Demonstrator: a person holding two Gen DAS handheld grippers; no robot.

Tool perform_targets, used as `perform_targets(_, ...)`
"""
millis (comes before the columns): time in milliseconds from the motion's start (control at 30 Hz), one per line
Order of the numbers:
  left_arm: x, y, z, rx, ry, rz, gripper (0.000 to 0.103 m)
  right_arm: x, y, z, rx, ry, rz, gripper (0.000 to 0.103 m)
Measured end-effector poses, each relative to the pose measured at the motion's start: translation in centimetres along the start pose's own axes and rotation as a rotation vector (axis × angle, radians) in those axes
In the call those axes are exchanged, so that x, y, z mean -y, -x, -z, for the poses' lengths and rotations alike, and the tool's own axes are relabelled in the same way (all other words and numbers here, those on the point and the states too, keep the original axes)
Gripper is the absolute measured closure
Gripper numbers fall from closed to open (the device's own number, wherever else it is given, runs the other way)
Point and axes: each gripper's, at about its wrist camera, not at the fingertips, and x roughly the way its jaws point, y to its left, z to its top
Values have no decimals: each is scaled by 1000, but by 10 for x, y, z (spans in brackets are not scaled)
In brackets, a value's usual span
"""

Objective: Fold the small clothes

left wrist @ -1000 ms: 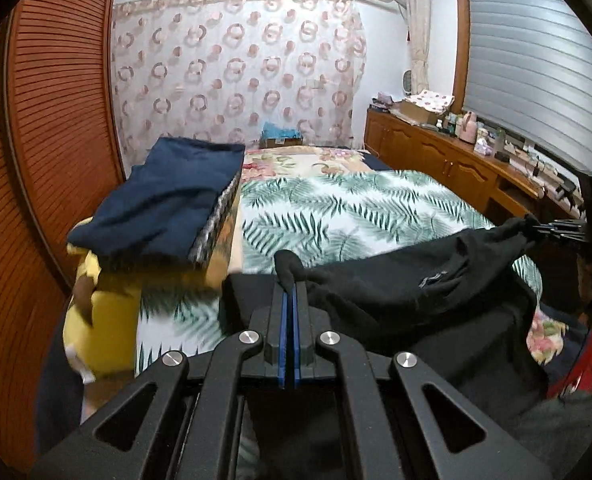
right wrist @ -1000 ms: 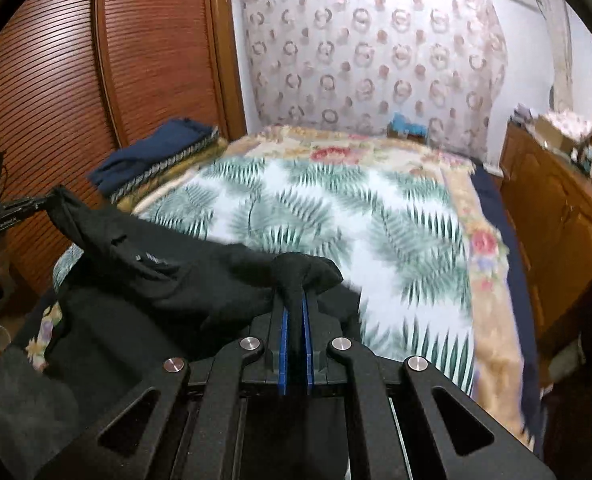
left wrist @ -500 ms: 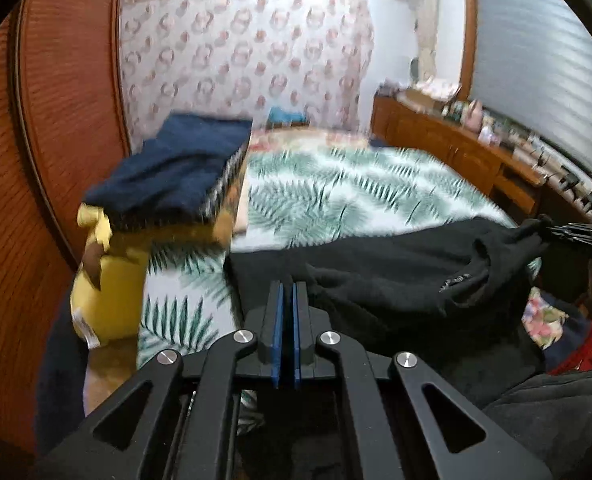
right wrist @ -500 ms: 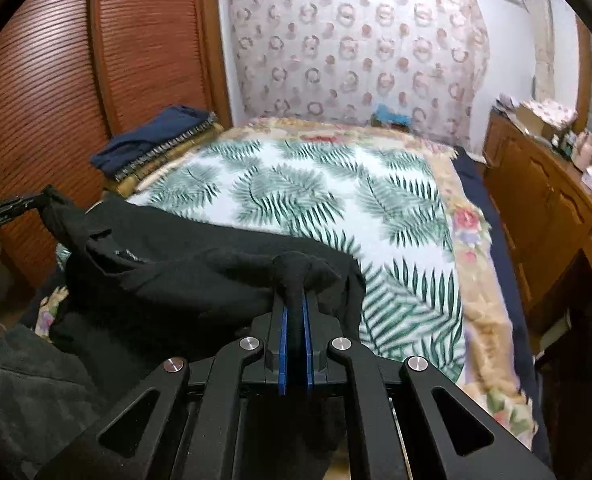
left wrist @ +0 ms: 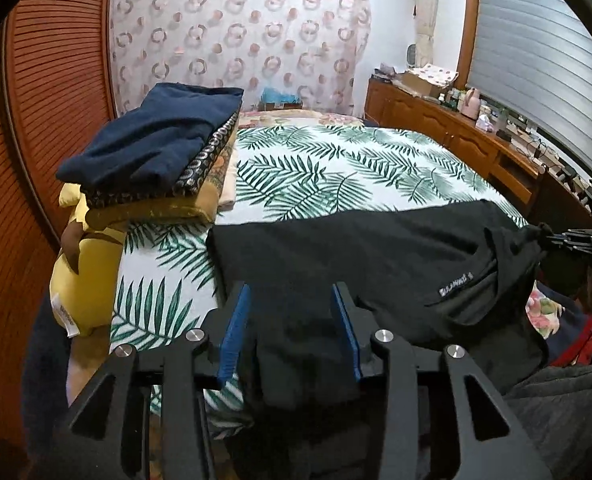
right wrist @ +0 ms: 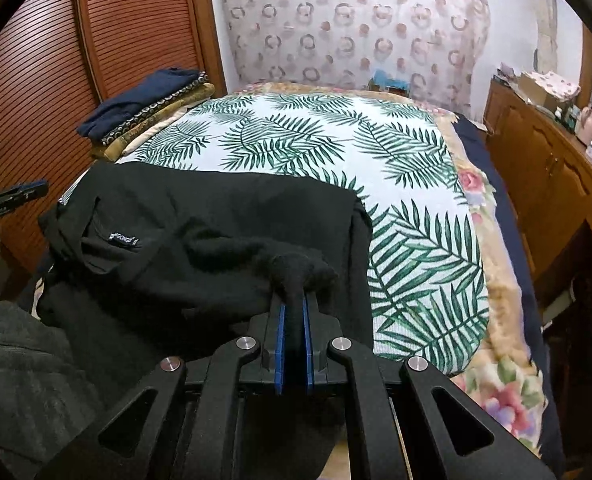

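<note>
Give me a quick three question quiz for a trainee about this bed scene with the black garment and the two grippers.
1. True or false: the right gripper is shut on the black garment.
2. What lies on top of the folded pile at the bed's left edge?
A. a navy garment
B. a white pillow
C. a red towel
3. Fill in: the left gripper has just been opening, and its pads now stand ____ of the black cloth lying between them.

Key:
1. True.
2. A, the navy garment.
3. Clear; both blue pads are apart from the cloth.
</note>
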Motion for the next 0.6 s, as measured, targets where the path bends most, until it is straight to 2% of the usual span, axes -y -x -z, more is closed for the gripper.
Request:
perform_targets(33, 0, -2, -1, -3, 5, 1, 43, 0, 0, -2, 2, 3, 0, 97)
perform_targets(100, -3, -7, -4, -1, 20, 5, 29, 1, 0, -5, 11, 9, 0, 92)
perform_targets(133, -4, -10, -4, -5, 26, 11, 26, 1, 2, -6, 16, 11, 5, 88)
perform_targets(200, -7, -17, -6, -22, 33, 12, 26, 2, 6, -8, 25, 8, 12, 84)
perform_targets(267, -10, -22, -6, -34, 40, 4, 26, 4, 8, -9, 36, 6, 18, 68)
perform_targets(367, -14, -29, -9, -47, 43, -3, 26, 7, 8, -11, 48, 1, 20, 55)
perform_targets(600, -29, -50, -23, -61, 43, -32, 26, 18, -25, -29, 36, -12, 8, 51)
